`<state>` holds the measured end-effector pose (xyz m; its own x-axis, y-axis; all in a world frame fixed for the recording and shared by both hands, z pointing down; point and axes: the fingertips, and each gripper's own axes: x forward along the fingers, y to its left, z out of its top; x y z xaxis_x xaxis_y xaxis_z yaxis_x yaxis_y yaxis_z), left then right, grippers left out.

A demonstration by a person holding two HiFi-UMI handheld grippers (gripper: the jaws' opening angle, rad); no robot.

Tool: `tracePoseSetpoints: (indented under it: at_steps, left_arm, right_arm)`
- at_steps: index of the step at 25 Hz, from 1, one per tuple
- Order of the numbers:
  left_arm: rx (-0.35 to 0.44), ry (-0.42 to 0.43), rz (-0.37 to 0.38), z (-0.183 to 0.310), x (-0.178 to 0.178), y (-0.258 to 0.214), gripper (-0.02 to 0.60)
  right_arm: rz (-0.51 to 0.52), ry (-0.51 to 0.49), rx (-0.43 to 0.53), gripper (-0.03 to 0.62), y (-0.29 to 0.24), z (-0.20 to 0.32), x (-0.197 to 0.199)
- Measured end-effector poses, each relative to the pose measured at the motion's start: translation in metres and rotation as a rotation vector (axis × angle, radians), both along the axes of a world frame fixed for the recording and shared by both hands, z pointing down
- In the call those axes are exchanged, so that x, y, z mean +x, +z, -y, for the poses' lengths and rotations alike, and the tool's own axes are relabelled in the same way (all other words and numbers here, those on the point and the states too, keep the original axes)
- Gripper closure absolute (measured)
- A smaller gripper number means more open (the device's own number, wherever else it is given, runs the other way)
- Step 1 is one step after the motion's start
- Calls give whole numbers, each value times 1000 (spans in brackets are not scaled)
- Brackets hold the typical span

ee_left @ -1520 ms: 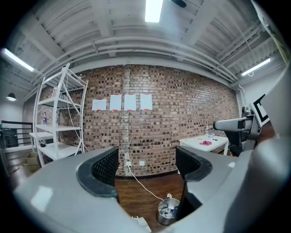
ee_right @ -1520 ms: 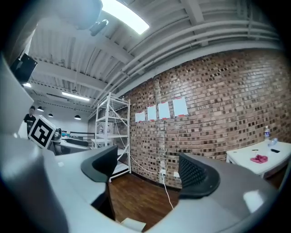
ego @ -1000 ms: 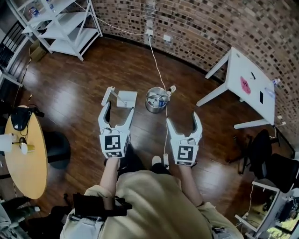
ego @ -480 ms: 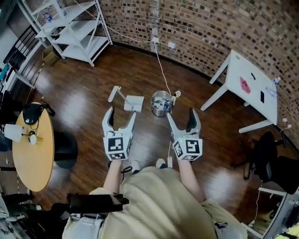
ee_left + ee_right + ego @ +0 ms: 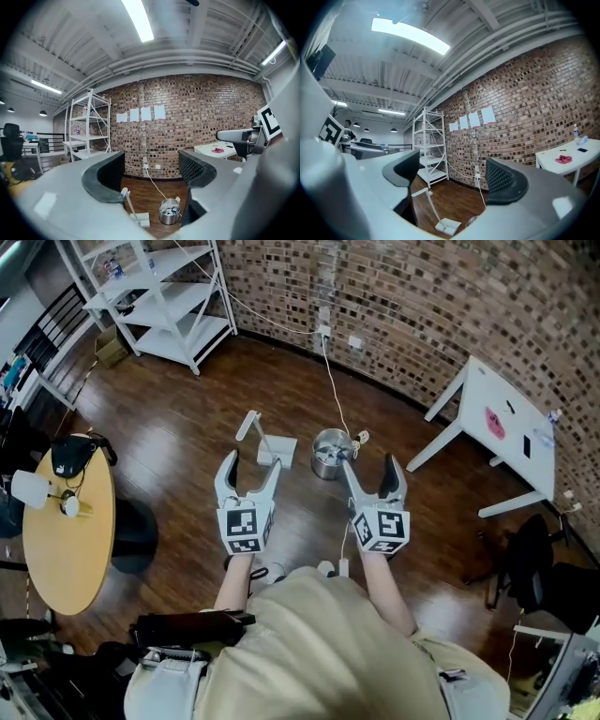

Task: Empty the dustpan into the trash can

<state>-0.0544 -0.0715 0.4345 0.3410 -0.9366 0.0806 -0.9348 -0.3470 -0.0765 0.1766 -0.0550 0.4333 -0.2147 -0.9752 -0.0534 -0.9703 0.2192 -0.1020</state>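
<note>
A white dustpan (image 5: 277,449) with a long handle (image 5: 249,425) rests on the wooden floor. Just right of it stands a small metal trash can (image 5: 330,454) holding some rubbish. My left gripper (image 5: 251,465) hovers level, short of the dustpan, jaws wide apart and closing slightly, nothing between them. My right gripper (image 5: 371,467) hangs beside the can, jaws opening, empty. The left gripper view shows dustpan (image 5: 140,219) and can (image 5: 169,211) far below the left gripper (image 5: 152,173). Beneath the right gripper (image 5: 454,176) lies the dustpan (image 5: 449,226).
A white cable (image 5: 334,381) runs from a wall socket past the can. A white shelf rack (image 5: 173,296) stands at the back left, a round wooden table (image 5: 66,540) at the left, a white table (image 5: 497,418) at the right, a brick wall (image 5: 422,296) behind.
Both grippers have risen and advanced toward the dustpan and can as the person stepped forward. The right gripper has rolled and its jaws have spread wider.
</note>
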Motion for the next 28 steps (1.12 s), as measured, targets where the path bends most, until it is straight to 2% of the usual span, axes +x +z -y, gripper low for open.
tracePoseSetpoints:
  at_steps: [3,8,28]
  left_arm:
    - [-14,-14,-28,0,-11,5,230]
    - [-2,-7,-16,-3,-22,2,232]
    - [-16,-5,-7,4,-35,3,235]
  right_arm:
    - [-4,-9,-17,171,-1,7,-20]
    - [-47,-60,0,174,-11,2,-56]
    - [-37,-51,-9,180,-11,8,-63]
